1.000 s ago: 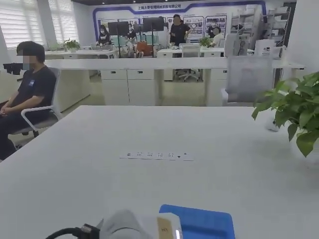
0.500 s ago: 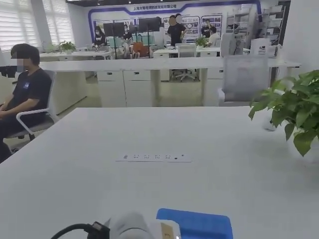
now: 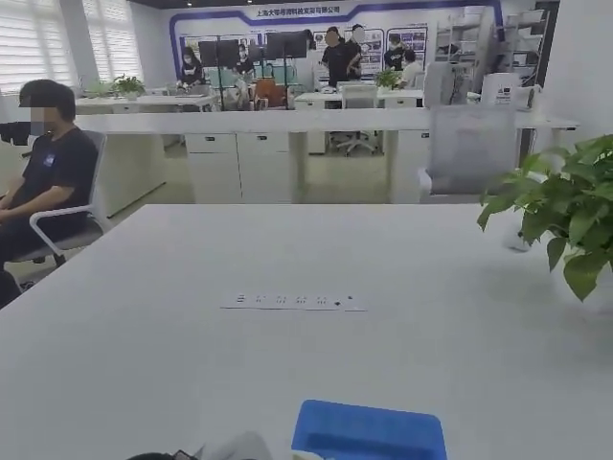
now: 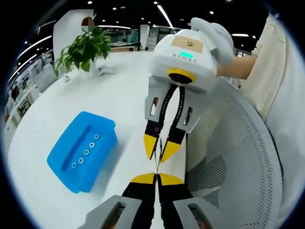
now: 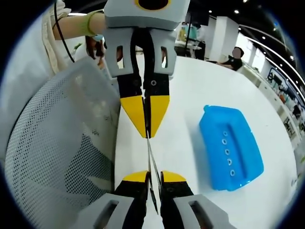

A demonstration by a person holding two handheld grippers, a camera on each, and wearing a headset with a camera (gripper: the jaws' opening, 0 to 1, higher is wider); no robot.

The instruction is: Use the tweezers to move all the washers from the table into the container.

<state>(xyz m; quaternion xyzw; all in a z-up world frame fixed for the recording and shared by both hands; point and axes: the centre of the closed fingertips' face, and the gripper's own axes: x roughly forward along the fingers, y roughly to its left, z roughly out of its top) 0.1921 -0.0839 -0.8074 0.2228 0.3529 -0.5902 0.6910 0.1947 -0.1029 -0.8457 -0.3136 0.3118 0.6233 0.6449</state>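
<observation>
Gripper views face to face, blue container (image 4: 81, 150) shared

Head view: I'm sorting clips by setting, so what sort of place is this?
Probably an open-plan office or lab: rows of long white desks with drawer units, a mesh office chair, people at workstations further back, and a blue-framed display wall behind.

Leafy green plant (image 3: 560, 216) on the right, seated person (image 3: 53, 168) in dark clothes far left.
</observation>
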